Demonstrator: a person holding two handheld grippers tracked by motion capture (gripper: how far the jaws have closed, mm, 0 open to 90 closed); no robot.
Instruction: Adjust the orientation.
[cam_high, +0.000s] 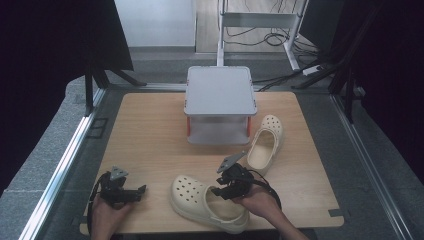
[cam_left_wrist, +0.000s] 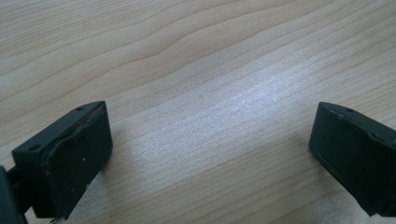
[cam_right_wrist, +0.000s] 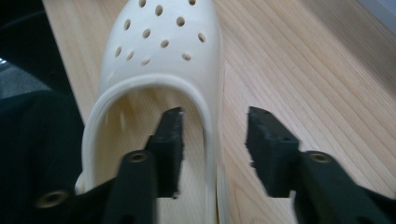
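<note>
Light wood table (cam_high: 150, 135), rounded corners, notch at the near right edge. Grey carpet floor (cam_high: 45, 150) around it. Aluminium rails (cam_high: 65, 160) run along both sides. Black curtains (cam_high: 45, 40) left and right. At the back: white metal frame (cam_high: 260, 20), cables (cam_high: 280, 37) and a power strip (cam_high: 312, 69) on the floor. Even, soft overhead light.

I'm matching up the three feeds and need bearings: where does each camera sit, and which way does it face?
High view: above the person's side, looking forward and down on the table; both hands show.
Left claw view: rides the left claw, facing bare wood.
Right claw view: rides the right claw, jaws astride the near clog's wall.
Shared: that clog in high view.
</note>
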